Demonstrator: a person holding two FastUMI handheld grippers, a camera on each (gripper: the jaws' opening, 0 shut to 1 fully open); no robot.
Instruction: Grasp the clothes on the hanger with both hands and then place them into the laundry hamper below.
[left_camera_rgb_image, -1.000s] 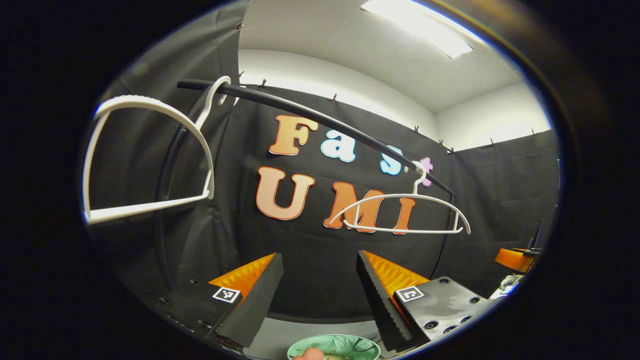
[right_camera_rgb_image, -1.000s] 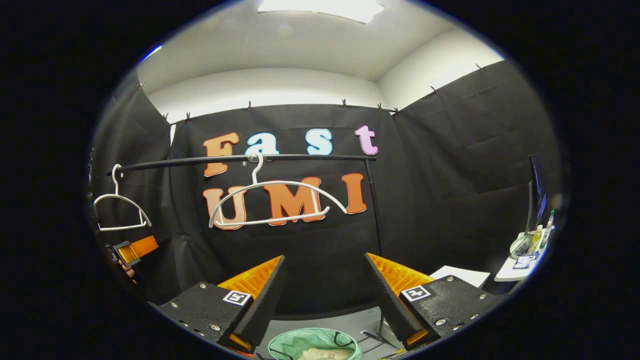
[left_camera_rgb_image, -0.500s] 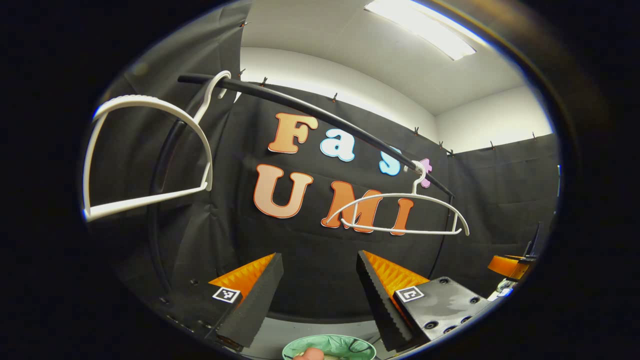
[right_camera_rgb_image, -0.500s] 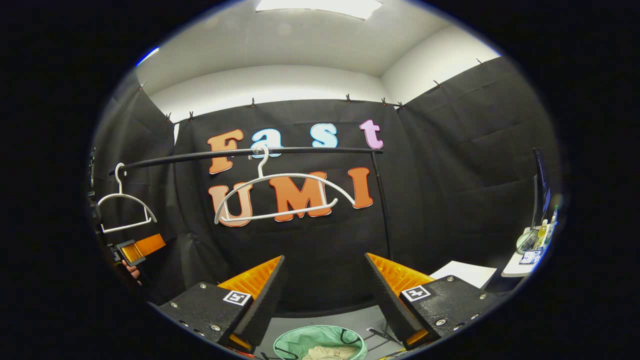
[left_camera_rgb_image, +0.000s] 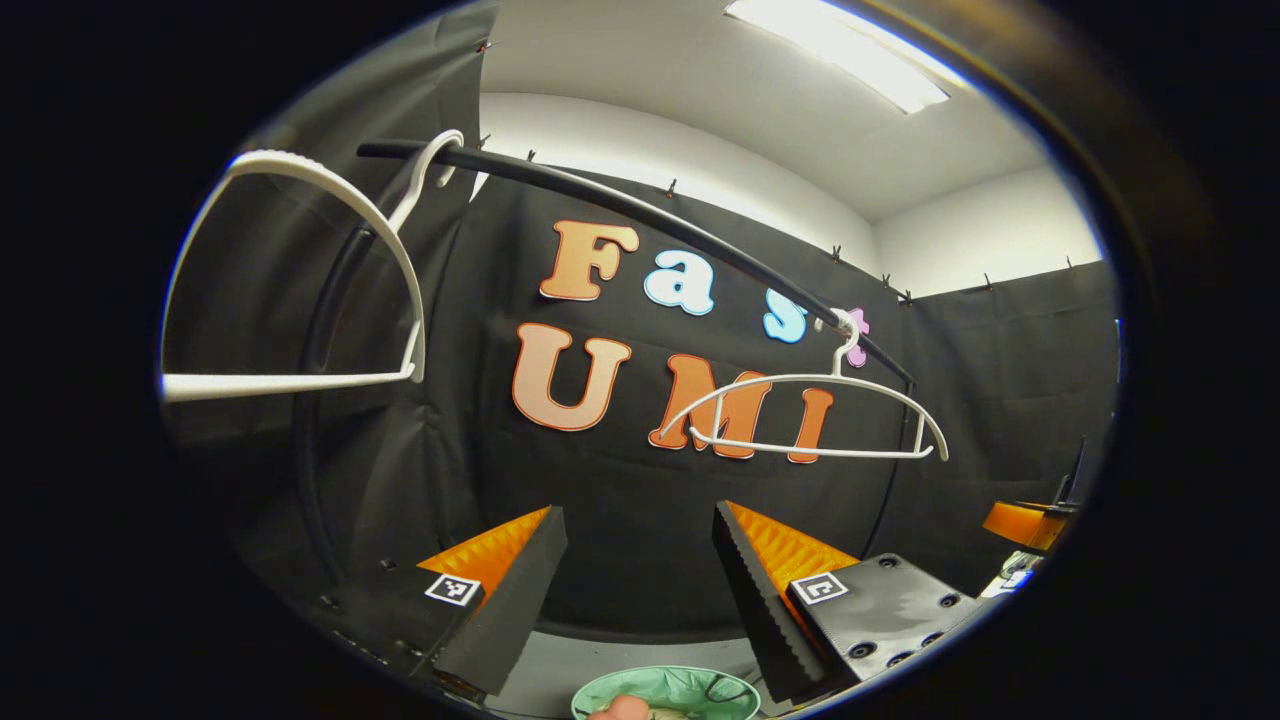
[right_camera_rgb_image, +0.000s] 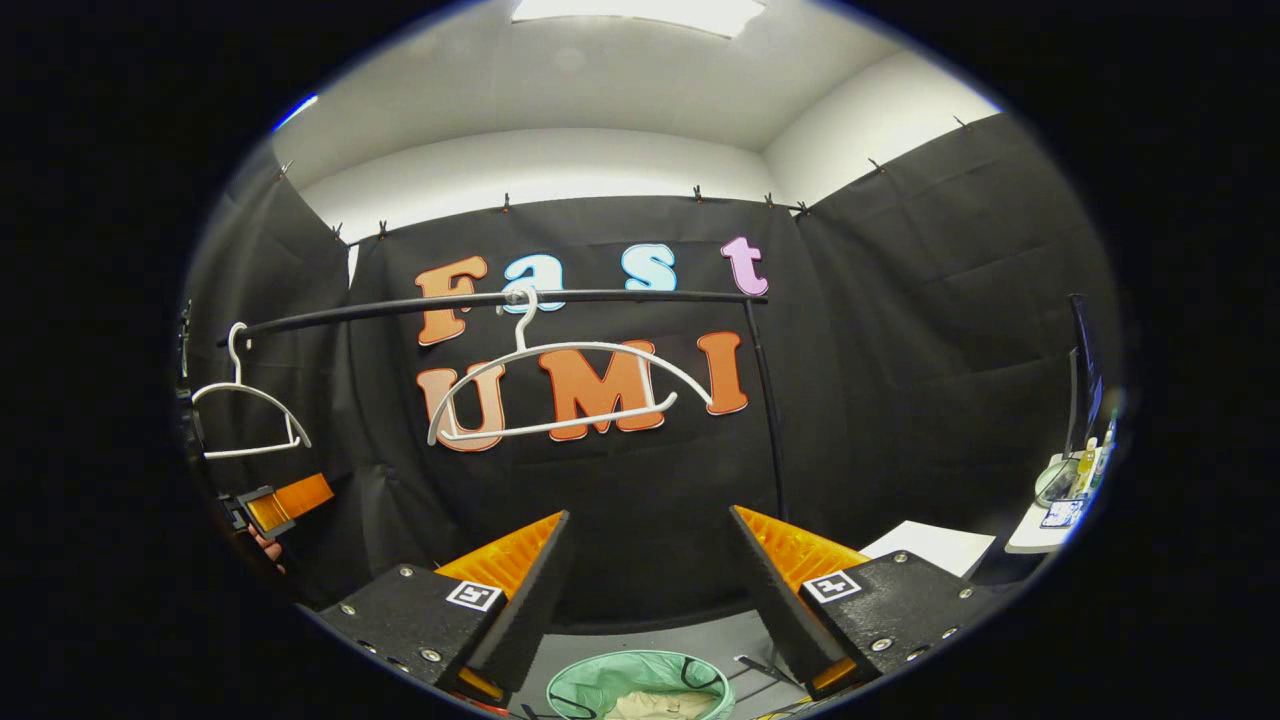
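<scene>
the black rail (right_camera_rgb_image: 480, 302) carries two bare white hangers: one (right_camera_rgb_image: 560, 385) near its middle, another (right_camera_rgb_image: 245, 400) toward its left end. below the rail, the green-lined laundry hamper (right_camera_rgb_image: 640, 685) holds pale clothes (right_camera_rgb_image: 640, 707) (a pinkish piece shows in the left gripper view). the right gripper (right_camera_rgb_image: 650, 570) hangs under the rail with fingers spread wide on nothing; the left gripper (left_camera_rgb_image: 635, 565) likewise, wide and empty, beneath the rail's left hanger (left_camera_rgb_image: 300, 280)
</scene>
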